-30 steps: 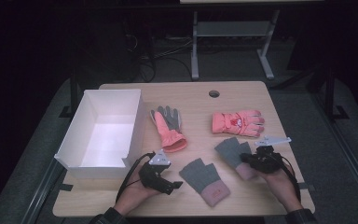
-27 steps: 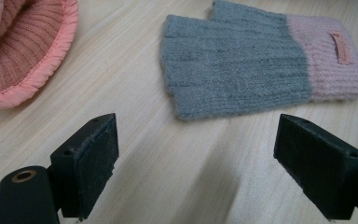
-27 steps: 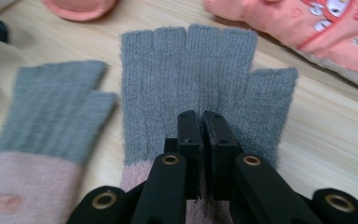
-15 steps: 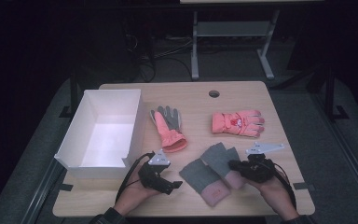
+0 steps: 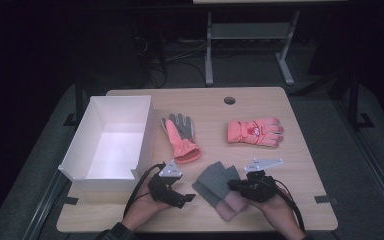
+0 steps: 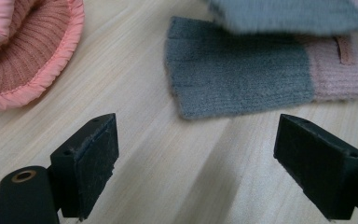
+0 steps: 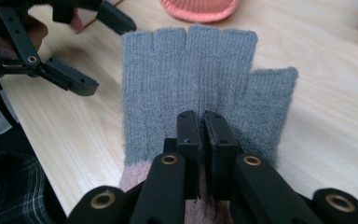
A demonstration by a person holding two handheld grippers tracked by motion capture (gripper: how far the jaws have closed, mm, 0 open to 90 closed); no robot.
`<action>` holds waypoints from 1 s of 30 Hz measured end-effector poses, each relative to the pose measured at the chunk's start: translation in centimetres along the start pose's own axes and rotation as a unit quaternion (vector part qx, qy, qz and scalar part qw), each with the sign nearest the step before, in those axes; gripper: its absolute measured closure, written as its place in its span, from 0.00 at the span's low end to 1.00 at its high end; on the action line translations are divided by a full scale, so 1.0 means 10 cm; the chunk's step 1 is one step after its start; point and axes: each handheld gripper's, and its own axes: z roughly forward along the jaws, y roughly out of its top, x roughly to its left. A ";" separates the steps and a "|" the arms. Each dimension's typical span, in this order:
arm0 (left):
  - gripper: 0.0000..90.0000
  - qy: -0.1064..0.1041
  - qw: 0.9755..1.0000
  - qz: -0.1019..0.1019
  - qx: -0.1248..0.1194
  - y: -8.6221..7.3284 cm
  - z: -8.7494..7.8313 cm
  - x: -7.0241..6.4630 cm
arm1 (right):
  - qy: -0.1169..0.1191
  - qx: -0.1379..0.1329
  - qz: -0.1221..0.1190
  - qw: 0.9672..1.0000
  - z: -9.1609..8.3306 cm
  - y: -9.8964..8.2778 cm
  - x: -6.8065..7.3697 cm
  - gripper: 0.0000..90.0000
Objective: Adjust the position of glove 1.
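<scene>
Since the earlier frame, the upper grey glove point(image 5: 223, 176) has shifted left, overlapping its mate point(image 6: 242, 84) for pairing. Left gripper point(image 5: 184, 199) waits wide open, empty. Right gripper point(image 5: 234, 187) pinches that glove's body.

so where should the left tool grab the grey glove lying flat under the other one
Take the grey glove at its near fingertip edge, coming in low along the table from the left tool side. That edge is bare and faces the open jaws; its pink cuff end is partly overlapped by the glove held in the right tool.
</scene>
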 end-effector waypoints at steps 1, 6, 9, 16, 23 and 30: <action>0.15 0.000 1.000 0.004 0.004 0.00 0.00 0.00 | -0.002 0.004 -0.003 1.000 0.02 0.00 0.01 0.95; 0.15 -0.002 1.000 0.002 0.006 0.00 0.00 -0.01 | -0.002 0.013 0.000 1.000 0.11 0.01 0.08 0.95; 0.15 -0.002 1.000 0.002 0.006 0.00 0.00 -0.01 | -0.005 0.018 0.005 1.000 0.14 0.00 0.10 0.95; 0.15 -0.007 1.000 0.000 0.006 0.00 0.01 -0.02 | 0.007 0.009 0.001 1.000 0.13 0.00 0.07 0.75; 0.47 -0.025 1.000 -0.016 -0.002 0.01 -0.04 -0.07 | -0.001 -0.016 -0.053 0.998 -0.07 -0.03 -0.12 0.99; 1.00 -0.072 0.997 -0.013 0.023 0.06 0.02 -0.20 | -0.016 0.006 -0.074 0.997 -0.19 -0.16 -0.43 1.00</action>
